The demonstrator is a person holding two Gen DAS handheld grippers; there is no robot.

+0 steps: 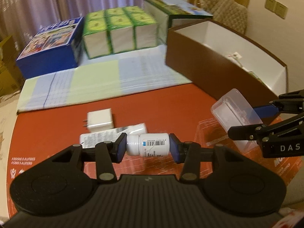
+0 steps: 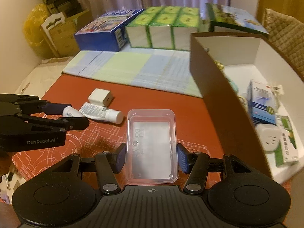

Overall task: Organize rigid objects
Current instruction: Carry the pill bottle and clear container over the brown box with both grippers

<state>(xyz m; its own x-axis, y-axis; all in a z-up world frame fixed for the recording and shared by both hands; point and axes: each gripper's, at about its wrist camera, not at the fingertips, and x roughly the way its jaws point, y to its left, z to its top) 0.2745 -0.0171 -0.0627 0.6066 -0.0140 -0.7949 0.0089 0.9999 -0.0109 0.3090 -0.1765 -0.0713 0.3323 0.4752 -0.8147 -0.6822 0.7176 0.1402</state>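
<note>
White pill bottle (image 1: pixel 147 144) lying crosswise, pinched end to end in left gripper (image 1: pixel 147 147) – clear plastic tray (image 2: pixel 152 145) sitting lengthwise, squeezed by right gripper (image 2: pixel 152 158); both seemingly hanging above red mat (image 2: pixel 155 98).

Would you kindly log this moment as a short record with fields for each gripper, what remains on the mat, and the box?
left gripper: shut on the white pill bottle, held sideways, cap at one pad, base at the other
right gripper: shut on the clear plastic container, pads on its long sides
left on red mat: white charger, white tube lying beside it
brown box: open, white inside, already holds several small packages
background: blue box, green packs
</note>
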